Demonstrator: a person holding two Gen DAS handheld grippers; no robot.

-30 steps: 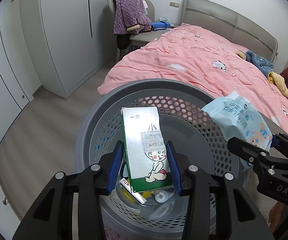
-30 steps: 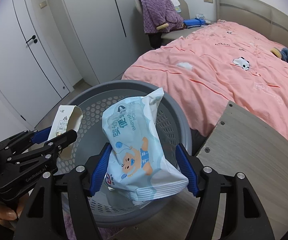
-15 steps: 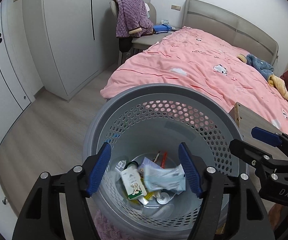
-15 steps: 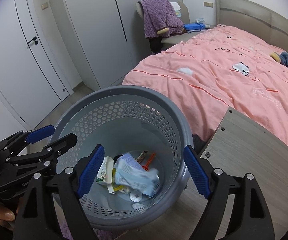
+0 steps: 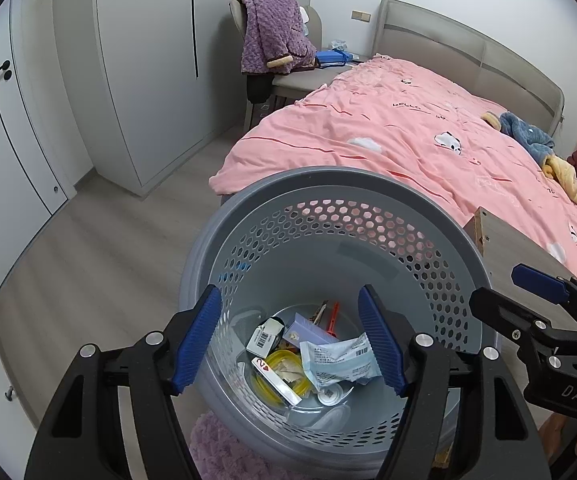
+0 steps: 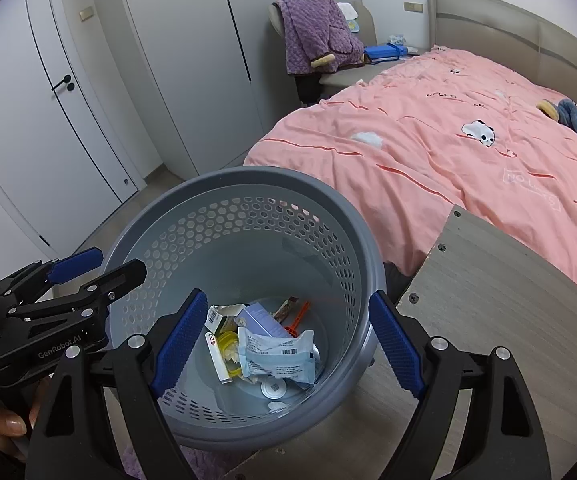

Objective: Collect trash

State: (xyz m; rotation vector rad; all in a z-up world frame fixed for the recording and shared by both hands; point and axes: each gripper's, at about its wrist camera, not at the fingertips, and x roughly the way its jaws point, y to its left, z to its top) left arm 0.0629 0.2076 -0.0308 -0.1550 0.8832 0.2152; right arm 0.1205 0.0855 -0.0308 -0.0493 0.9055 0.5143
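Observation:
A grey perforated basket stands on the floor below both grippers. At its bottom lie a pale blue wipes pack, a small white carton and several other scraps. My left gripper hangs open over the basket with nothing between its blue pads. To its right, my right gripper is open and empty above the same basket.
A bed with a pink duvet lies just beyond the basket. A wooden tabletop touches the basket's right side. A purple rug lies under it. A chair with a purple blanket and wardrobe doors stand behind.
Both grippers opened wide. The carton left the left gripper and the wipes pack left the right one; both now lie at the bottom of the basket.

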